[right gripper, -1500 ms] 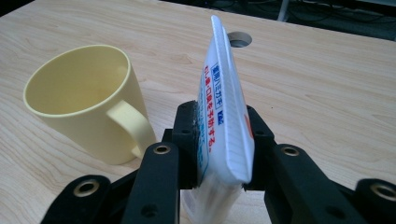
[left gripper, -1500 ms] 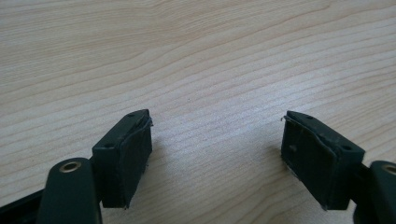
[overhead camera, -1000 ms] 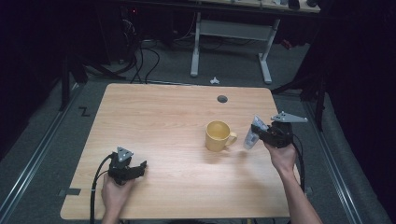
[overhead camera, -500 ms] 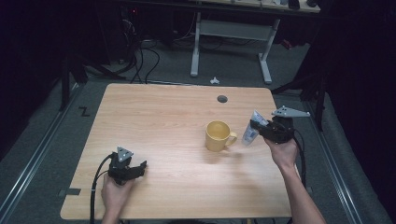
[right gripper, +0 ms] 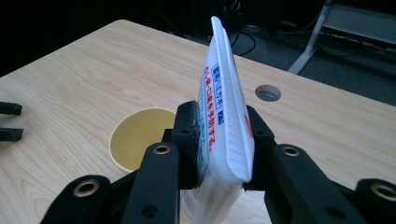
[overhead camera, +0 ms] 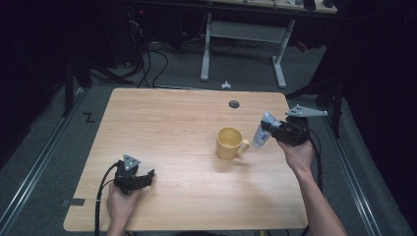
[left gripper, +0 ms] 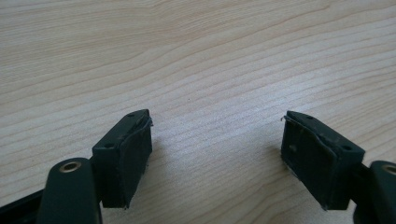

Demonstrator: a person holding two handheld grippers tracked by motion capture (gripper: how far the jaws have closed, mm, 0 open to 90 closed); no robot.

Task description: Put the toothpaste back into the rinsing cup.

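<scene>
A yellow mug (overhead camera: 229, 142) stands on the wooden table (overhead camera: 162, 123), right of the middle, its handle toward the right. My right gripper (overhead camera: 269, 129) is raised just right of the mug and is shut on a white tube (overhead camera: 260, 134) with red and blue print. In the right gripper view the tube (right gripper: 225, 112) stands pinched between the two jaws, with the mug's open mouth (right gripper: 140, 135) below and behind it. My left gripper (overhead camera: 142, 176) rests low near the front left of the table, open, with bare wood between its pads (left gripper: 128, 154).
A round cable hole (overhead camera: 234, 104) sits in the table near its far edge. Behind the table stand a white desk frame (overhead camera: 241, 54) and loose cables on a dark floor. A cable trails from the left gripper over the front edge.
My right gripper has risen a little with the tube and now hangs higher beside the mug. The left gripper has kept still.
</scene>
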